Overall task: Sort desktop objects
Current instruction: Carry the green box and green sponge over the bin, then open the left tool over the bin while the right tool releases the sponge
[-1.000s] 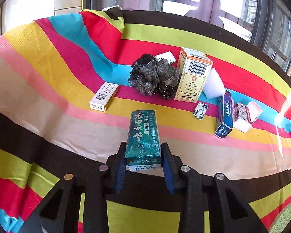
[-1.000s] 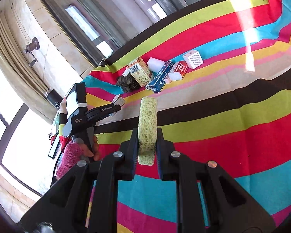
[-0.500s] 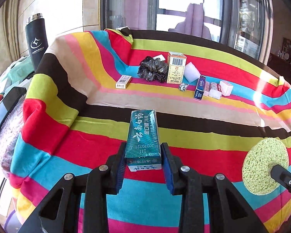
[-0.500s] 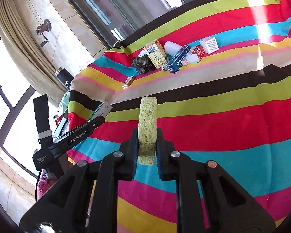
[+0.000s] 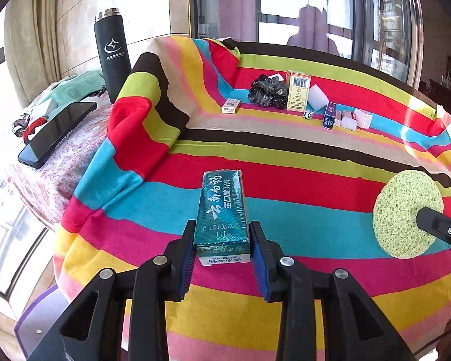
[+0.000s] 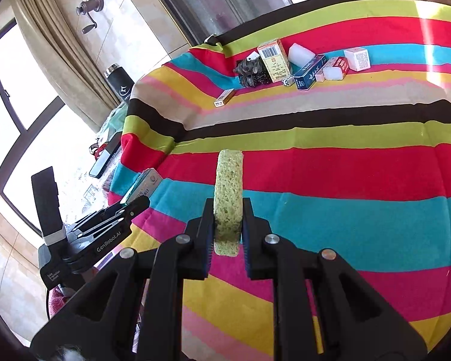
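My left gripper (image 5: 222,248) is clamped on the green toothpaste box (image 5: 222,210) by its near end — the long axis runs straight out along the fingers, far end aimed at the back of the striped cloth (image 5: 285,180), box held above the blue stripe. My right gripper (image 6: 228,234) is squeezed tight on the round green sponge (image 6: 228,198), gripped on edge, its disc upright and its thin rim facing me; in the left view its flat face shows (image 5: 406,213). Out at the far side, I count one black scrunchie (image 5: 267,91), one tall orange box (image 5: 297,94) standing upright just beside it, one small flat box (image 5: 231,106) lying off to the left, one blue box (image 5: 330,115), one die (image 5: 307,114) — and a cluster of small white and red packs I can't count cleanly. Off the cloth to the left: one black flask (image 5: 112,54), one phone (image 5: 57,134).
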`<state>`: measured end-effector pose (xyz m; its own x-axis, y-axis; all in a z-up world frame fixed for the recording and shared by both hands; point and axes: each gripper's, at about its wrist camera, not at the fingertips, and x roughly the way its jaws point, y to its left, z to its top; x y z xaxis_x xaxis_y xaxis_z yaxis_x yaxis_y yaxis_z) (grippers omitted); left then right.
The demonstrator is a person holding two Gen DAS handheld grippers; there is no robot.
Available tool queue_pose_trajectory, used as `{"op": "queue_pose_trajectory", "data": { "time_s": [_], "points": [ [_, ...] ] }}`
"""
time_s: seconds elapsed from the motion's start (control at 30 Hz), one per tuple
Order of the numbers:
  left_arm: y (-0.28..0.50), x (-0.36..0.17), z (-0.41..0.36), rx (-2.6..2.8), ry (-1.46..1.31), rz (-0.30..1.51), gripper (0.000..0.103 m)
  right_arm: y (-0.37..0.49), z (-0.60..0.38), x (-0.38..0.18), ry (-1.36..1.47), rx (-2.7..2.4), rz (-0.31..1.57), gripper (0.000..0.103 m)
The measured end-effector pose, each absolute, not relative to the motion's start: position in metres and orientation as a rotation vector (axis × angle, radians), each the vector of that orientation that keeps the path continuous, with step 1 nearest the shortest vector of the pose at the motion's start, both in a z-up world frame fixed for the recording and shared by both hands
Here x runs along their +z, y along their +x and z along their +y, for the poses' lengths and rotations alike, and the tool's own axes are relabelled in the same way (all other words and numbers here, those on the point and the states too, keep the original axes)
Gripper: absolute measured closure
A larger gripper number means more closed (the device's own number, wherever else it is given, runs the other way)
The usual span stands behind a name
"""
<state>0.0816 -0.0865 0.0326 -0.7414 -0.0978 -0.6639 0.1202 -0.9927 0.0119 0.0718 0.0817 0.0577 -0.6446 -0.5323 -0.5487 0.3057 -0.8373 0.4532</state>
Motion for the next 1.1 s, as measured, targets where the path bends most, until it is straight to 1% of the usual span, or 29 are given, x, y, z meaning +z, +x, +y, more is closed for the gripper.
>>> {"op": "queue_pose_trajectory", "data": {
  "time_s": [0.27,0.6,0.83,1.1],
  "points": [
    [0.117,0.026,-0.118,-2.791,1.062,0.108,0.068,0.088,0.03,0.057,0.974,-2.362,-0.269,0.084],
    [0.174,0.028,-0.19,-2.651,0.957,0.207,0.068,0.114,-0.061,0.06,0.92,-2.173,0.001,0.084],
    [0.209,0.0,-0.248,-2.48,0.966,0.305,0.068,0.135,-0.126,0.054,0.905,-2.023,0.155,0.084],
    [0.232,-0.036,-0.301,-2.315,0.996,0.411,0.068,0.164,-0.189,0.028,0.93,-1.841,0.319,0.084]
  ]
}}
